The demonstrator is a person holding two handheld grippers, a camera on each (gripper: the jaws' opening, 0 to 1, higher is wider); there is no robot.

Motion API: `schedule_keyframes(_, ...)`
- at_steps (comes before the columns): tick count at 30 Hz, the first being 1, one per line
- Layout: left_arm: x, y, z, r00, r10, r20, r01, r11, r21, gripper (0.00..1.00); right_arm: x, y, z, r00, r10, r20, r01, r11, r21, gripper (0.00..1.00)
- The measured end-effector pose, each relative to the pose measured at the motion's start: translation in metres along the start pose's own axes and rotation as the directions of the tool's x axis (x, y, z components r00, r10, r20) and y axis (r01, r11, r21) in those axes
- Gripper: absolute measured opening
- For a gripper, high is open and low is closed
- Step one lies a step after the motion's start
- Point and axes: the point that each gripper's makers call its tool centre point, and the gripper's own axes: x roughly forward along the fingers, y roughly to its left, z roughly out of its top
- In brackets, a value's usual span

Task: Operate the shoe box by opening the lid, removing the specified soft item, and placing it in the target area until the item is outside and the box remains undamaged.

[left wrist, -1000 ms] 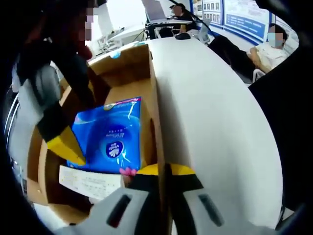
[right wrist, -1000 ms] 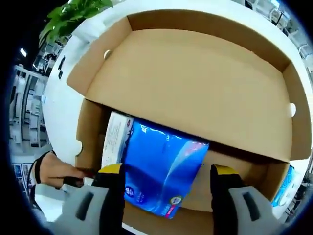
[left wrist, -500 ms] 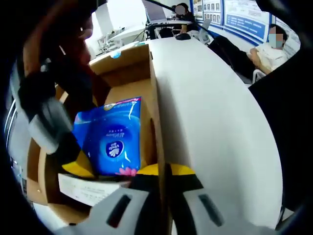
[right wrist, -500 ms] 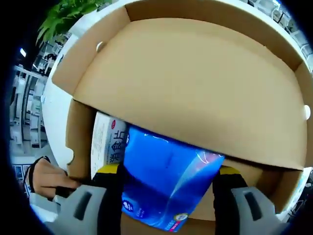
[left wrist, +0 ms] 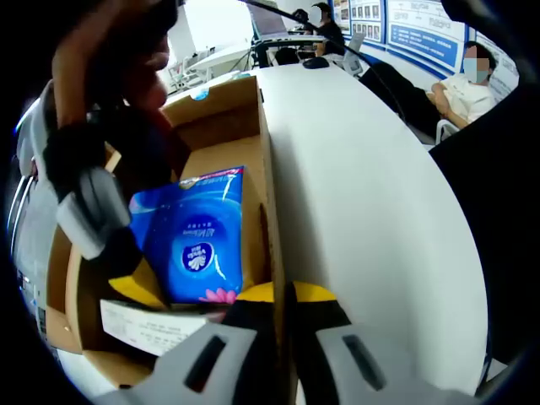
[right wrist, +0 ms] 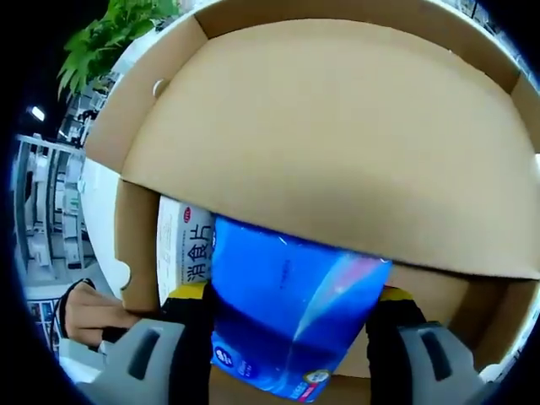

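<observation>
My left gripper sits low in the left gripper view, jaws pinched together on the box wall, which runs up the middle. Inside, left of that wall, lies the blue pack, with a white carton below it. My right gripper reaches in from the upper left, its yellow tip at the pack's edge. In the right gripper view, my right gripper's jaws stand spread, one on each side of the pack; whether they press it I cannot tell. The lid stands open across the upper frame, the carton just left of the pack.
</observation>
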Motion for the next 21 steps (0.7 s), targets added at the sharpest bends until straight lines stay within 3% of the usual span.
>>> schedule_keyframes(21, 0.001, 0.002, 0.0, 1.0, 0.01, -0.009, -0.01, 1.0, 0.009, 0.02, 0.001, -0.01, 0.012, 1.0, 0.028, 0.01, -0.028, 1.0, 0.005, 0.74)
